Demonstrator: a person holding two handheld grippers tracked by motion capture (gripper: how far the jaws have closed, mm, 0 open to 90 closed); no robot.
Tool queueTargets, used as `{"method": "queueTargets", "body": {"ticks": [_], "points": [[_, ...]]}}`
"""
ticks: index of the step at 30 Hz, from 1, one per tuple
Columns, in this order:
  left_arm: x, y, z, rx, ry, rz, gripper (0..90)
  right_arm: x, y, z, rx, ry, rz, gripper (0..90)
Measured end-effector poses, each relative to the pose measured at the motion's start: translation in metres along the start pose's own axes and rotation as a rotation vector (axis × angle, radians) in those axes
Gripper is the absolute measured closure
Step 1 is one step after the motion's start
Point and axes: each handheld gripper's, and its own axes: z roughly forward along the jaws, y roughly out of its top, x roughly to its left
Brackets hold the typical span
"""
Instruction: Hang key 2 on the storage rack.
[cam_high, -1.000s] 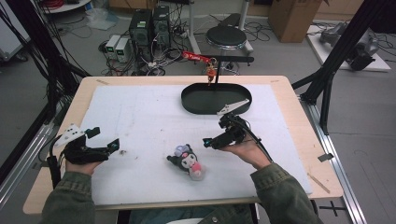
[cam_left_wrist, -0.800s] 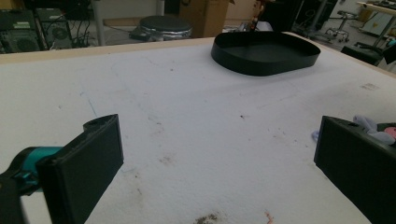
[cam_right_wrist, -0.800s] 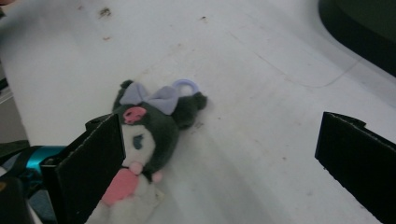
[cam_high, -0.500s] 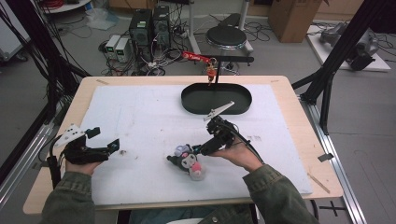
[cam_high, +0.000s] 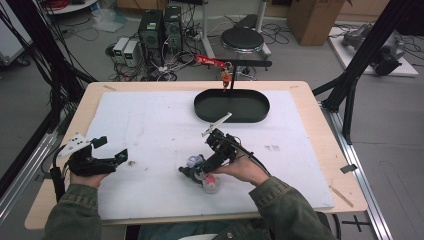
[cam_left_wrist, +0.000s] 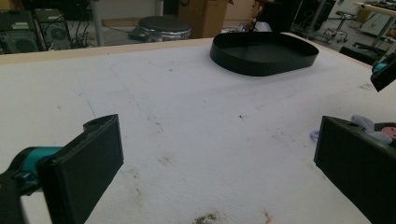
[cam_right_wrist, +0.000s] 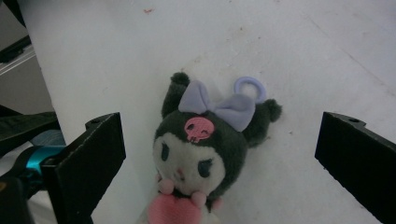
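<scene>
- Our right gripper (cam_right_wrist: 219, 158) hangs over the plush (cam_right_wrist: 201, 154), jaws spread wide on either side of its head, gripping nothing.
- The plush lies on the white mat (cam_high: 150, 130) near our edge, well short of the black tray (cam_high: 231, 106).
- It looks light, soft and squashy; we judge the head the best place to pinch.
- Our left gripper (cam_high: 111, 152) rests wide open, empty.

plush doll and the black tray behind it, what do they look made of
The dark grey and white plush doll with the lilac bow looks like soft fuzzy fabric: its edges are fluffy and matte. The lilac loop by its bow looks smoother, maybe plastic or cord. The black oval tray looks rigid, thin-walled and matte with a slight sheen, so plastic or painted metal.
</scene>
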Motion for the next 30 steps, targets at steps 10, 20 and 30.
{"method": "queueTargets", "body": {"ticks": [10, 20, 30], "points": [[-0.001, 0.000, 0.000, 0.000, -0.006, 0.001, 1.7, 0.016, -0.004, 0.024, 0.171, -0.060, -0.027, 0.5], [-0.001, 0.000, 0.001, 0.003, -0.009, 0.005, 1.7, 0.026, -0.009, 0.040, 0.282, -0.118, -0.070, 0.6], [-0.001, 0.000, 0.001, 0.003, -0.011, 0.007, 1.7, 0.034, -0.009, 0.045, 0.337, -0.180, -0.139, 34.5]]}}
